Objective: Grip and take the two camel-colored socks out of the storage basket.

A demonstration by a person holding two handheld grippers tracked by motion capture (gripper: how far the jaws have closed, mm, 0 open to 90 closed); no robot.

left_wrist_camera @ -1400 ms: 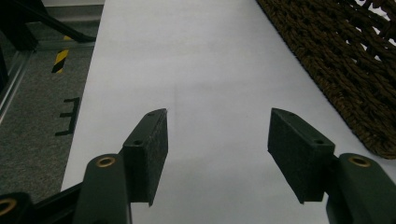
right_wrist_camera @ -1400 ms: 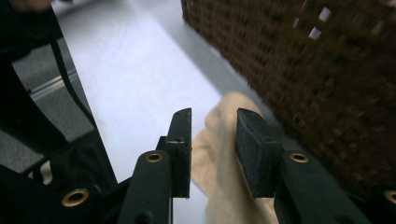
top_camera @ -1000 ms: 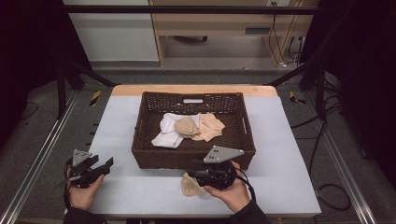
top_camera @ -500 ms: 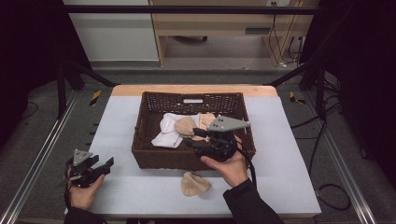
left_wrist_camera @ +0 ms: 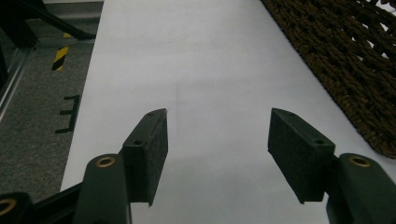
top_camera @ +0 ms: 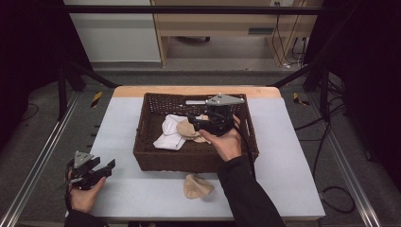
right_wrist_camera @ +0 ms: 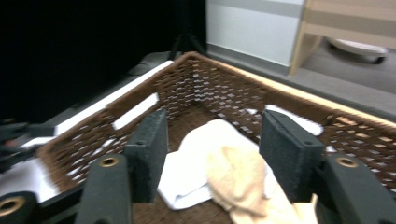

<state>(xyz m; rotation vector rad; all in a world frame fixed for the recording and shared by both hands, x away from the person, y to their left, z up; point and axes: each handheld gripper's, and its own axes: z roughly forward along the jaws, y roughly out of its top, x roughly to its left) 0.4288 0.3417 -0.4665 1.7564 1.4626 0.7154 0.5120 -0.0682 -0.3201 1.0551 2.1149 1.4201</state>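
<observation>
Right gripper [top_camera: 195,121] up from worktop [top_camera: 293,142], now over basket [top_camera: 194,158], fingers wide, empty; tan cloth [top_camera: 197,186] left behind; left gripper [top_camera: 105,169] idle, wide.

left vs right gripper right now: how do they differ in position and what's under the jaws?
Left gripper sits low at the table's near-left corner; right gripper is held over the wicker basket.
Left gripper's jaws frame bare table top; right gripper's jaws frame the white cloth and beige cloth inside the basket.
Shared: both open, holding nothing.
</observation>
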